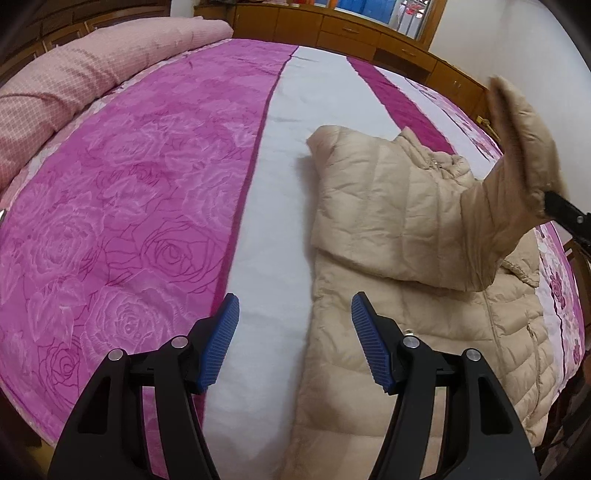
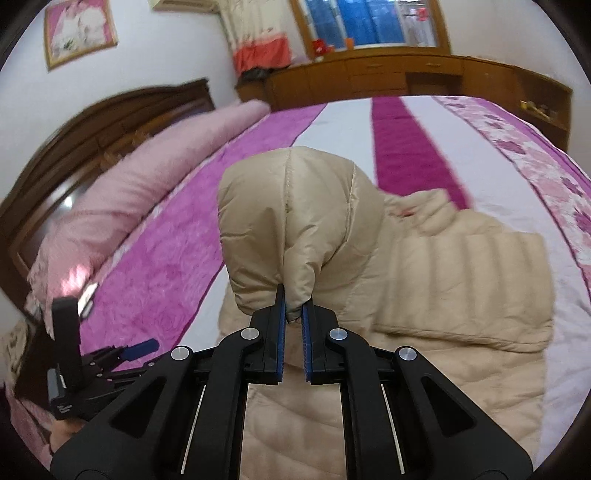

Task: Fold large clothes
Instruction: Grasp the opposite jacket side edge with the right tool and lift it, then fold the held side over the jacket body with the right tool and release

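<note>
Beige and quilted, the jacket [image 1: 388, 229] lies on the bed [image 1: 140, 192], spread over the white stripe [image 1: 280, 206] of the cover and reaching toward the flowered border [image 2: 535, 173] on the far side. Its body runs lengthwise along the stripe, with the collar [image 1: 436, 158] at the far end and a zip line down the front. One sleeve is already folded across the chest. The other sleeve [image 2: 291, 218] is raised off the bed, its cuff end pinched in the right gripper [image 2: 293, 308], whose blue pads are nearly together with the fabric squeezed between them. From the left wrist view that lifted sleeve stands up at the right edge, blurred, with the black tip of the right gripper at its base.

The left gripper [image 1: 295, 317] hovers above the jacket's near edge and the white stripe, its jaws well apart with nothing between them.

Around the jacket the cover is magenta with a rose pattern. A pink rolled quilt [image 1: 92, 74] lies along the headboard [image 2: 92, 122] side. Beyond the bed stands a wooden cabinet [image 2: 388, 74] under a window [image 2: 369, 22], and a framed picture [image 2: 79, 31] hangs on the wall.
</note>
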